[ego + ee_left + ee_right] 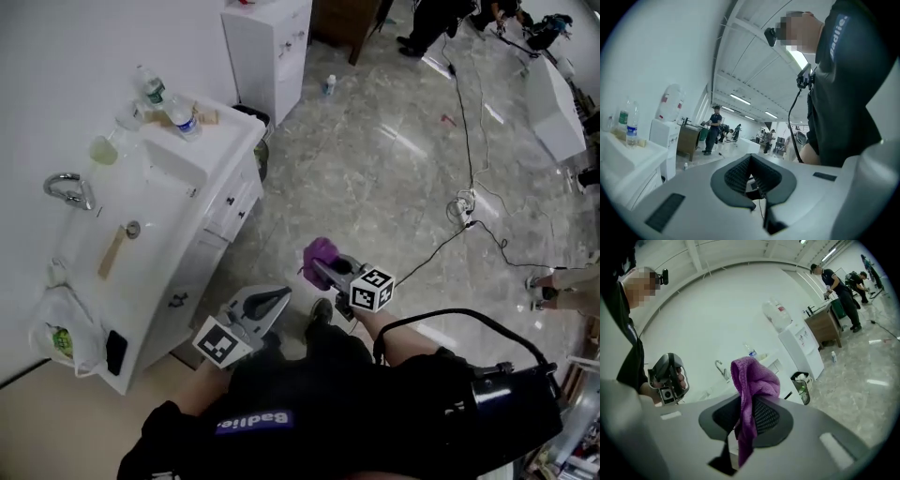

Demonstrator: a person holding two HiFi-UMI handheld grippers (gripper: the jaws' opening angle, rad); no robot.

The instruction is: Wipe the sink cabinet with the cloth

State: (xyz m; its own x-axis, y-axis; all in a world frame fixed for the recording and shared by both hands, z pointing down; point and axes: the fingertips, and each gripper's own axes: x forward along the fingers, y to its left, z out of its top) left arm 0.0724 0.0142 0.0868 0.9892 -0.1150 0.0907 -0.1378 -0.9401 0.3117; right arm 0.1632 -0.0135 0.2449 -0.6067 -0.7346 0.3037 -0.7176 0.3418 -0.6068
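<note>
The white sink cabinet (202,234) stands against the wall at the left of the head view, with a chrome faucet (70,187) over its basin. It also shows as the cabinet (778,366) beyond the right jaws and the cabinet (628,159) at far left. A purple cloth (321,250) hangs from my right gripper (319,265), which is held over the floor, well right of the cabinet. In the right gripper view the cloth (752,378) is pinched between the jaws of the right gripper (747,401). My left gripper (281,296) is shut and empty, near the cabinet's front corner, as the left gripper (751,161) shows.
Water bottles (183,117) stand on the countertop's far end. A bin (258,141) and a white water dispenser (272,47) stand beyond the cabinet. A plastic bag (61,337) hangs at its near end. Cables (469,202) run across the marble floor. People stand far back.
</note>
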